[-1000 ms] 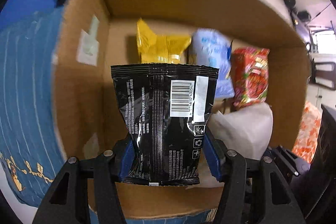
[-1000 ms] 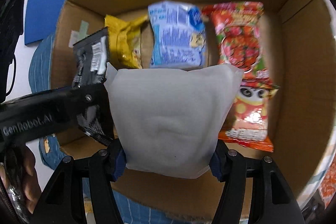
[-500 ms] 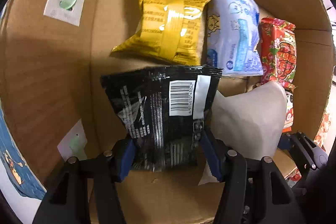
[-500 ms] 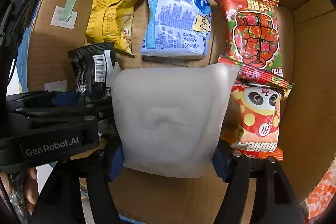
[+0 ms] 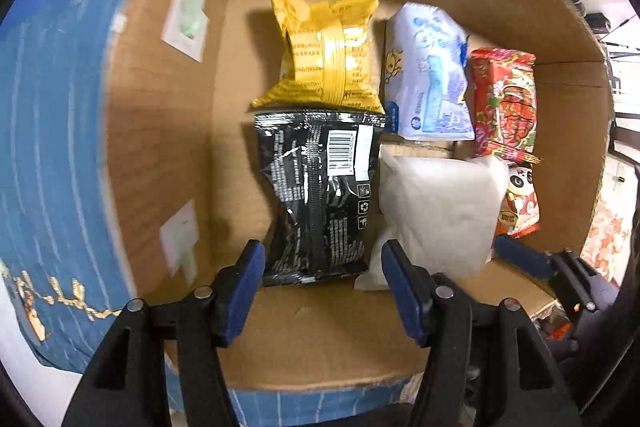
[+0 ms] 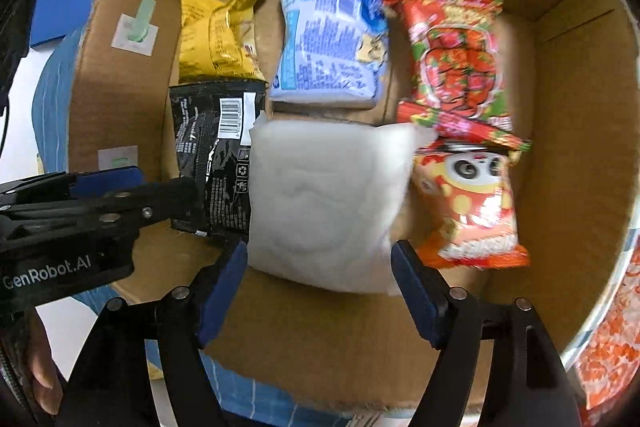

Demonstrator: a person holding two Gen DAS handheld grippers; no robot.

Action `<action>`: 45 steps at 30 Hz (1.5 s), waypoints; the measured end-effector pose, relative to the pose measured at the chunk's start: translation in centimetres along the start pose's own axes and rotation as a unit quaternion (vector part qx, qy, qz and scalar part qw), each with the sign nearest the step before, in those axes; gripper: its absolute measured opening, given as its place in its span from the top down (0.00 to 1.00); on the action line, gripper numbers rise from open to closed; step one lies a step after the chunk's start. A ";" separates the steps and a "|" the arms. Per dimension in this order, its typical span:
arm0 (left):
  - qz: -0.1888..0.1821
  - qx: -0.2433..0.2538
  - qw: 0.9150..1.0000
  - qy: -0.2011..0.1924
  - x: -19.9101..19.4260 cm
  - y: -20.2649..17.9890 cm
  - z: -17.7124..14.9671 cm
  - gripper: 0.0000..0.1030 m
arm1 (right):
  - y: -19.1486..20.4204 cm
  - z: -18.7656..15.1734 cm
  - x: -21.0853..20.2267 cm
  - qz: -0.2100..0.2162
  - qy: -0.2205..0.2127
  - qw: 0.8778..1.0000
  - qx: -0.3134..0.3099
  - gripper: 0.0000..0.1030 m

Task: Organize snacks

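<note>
My left gripper (image 5: 322, 291) stands spread wide at the near end of the black packet (image 5: 320, 195), which lies flat in the cardboard box (image 5: 160, 147) (barcode up). My right gripper (image 6: 316, 291) is spread too, the white packet (image 6: 324, 203) lying just right of the black one, near the blue packet (image 6: 328, 39).

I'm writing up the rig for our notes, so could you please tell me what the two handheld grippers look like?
Both match: the left gripper and right gripper have black angular frames with silver rivets and flat blue pads on the fingers. The left one's body carries white "GenRobot.AI" lettering. No cables or sleeves are visible.
</note>
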State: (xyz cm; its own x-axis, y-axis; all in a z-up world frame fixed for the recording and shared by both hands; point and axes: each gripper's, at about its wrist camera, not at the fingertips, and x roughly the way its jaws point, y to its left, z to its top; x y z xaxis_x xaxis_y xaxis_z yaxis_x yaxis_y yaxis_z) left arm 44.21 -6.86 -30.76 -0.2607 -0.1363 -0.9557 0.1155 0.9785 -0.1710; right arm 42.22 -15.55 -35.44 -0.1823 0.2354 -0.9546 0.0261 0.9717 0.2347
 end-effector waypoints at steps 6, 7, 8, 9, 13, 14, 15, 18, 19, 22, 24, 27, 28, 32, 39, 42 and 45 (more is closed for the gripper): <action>0.032 0.007 0.997 -0.067 -2.8 -1.5 -3.1 0.27 | -1.2 -1.6 -3.0 -0.038 -0.040 0.998 0.002 0.25; 0.035 0.005 0.996 -0.083 -3.3 -1.8 -3.7 0.24 | -1.5 -1.9 -3.3 -0.042 -0.046 0.998 0.006 0.24; 0.038 0.004 0.995 -0.093 -3.6 -2.1 -3.9 0.23 | -1.8 -2.2 -3.6 -0.043 -0.051 0.998 0.009 0.24; 0.041 0.004 0.994 -0.100 -3.8 -2.1 -4.2 0.21 | -2.2 -2.5 -3.9 -0.046 -0.055 0.997 0.013 0.24; 0.057 0.004 0.989 -0.136 -4.7 -1.8 -5.1 0.05 | -3.4 -3.1 -4.7 -0.050 -0.066 0.996 0.025 0.20; 0.059 0.006 0.988 -0.143 -5.0 -1.7 -5.1 0.03 | -3.5 -2.5 -4.3 -0.051 -0.068 0.996 0.028 0.16; 0.060 0.007 0.987 -0.146 -5.4 -1.1 -4.8 0.01 | -3.7 -2.6 -4.4 -0.051 -0.073 0.996 0.031 0.14; 0.068 0.009 0.985 -0.160 -6.1 -0.6 -4.9 0.01 | -3.9 -2.8 -5.0 -0.053 -0.083 0.995 0.035 0.06; 0.071 0.010 0.984 -0.164 -6.0 -0.7 -4.7 0.01 | -3.9 -2.8 -5.1 -0.056 -0.087 0.994 0.036 0.01; 0.076 0.011 0.982 -0.172 -6.3 -0.5 -4.7 0.01 | -4.1 -3.0 -5.9 -0.062 -0.102 0.992 0.043 0.00; 0.079 0.011 0.981 -0.179 -6.5 -0.6 -5.0 0.01 | -4.2 -3.2 -6.4 -0.065 -0.110 0.991 0.048 0.00; 0.081 0.010 0.979 -0.187 -7.2 -0.7 -5.6 0.01 | -4.2 -3.7 -7.3 -0.068 -0.123 0.989 0.053 0.00; 0.080 0.010 0.978 -0.190 -7.5 -0.7 -5.9 0.01 | -4.2 -4.0 -7.7 -0.069 -0.128 0.988 0.053 0.00; 0.084 0.016 0.971 -0.223 -9.7 -1.3 -7.6 0.01 | -3.8 -5.5 -9.9 -0.070 -0.151 0.985 0.053 0.00; 0.085 0.034 0.951 -0.294 -16.0 -3.0 -13.8 0.01 | -3.2 -11.2 -16.6 -0.053 -0.211 0.974 0.059 0.00; 0.079 0.035 0.944 -0.318 -18.3 -3.5 -16.6 0.01 | -2.9 -14.2 -19.3 -0.052 -0.233 0.969 0.060 0.00; 0.078 0.037 0.937 -0.339 -20.8 -3.8 -19.9 0.01 | -2.5 -17.6 -21.9 -0.047 -0.255 0.964 0.061 0.00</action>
State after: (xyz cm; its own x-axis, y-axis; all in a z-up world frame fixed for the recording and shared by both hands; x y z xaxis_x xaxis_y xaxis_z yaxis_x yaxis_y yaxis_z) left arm 30.10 -4.69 -5.46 0.4314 -0.0847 -0.8982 0.1742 0.9847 -0.0092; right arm 28.88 -23.49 -11.86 0.3158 0.0949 -0.9441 0.1532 0.9768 0.1494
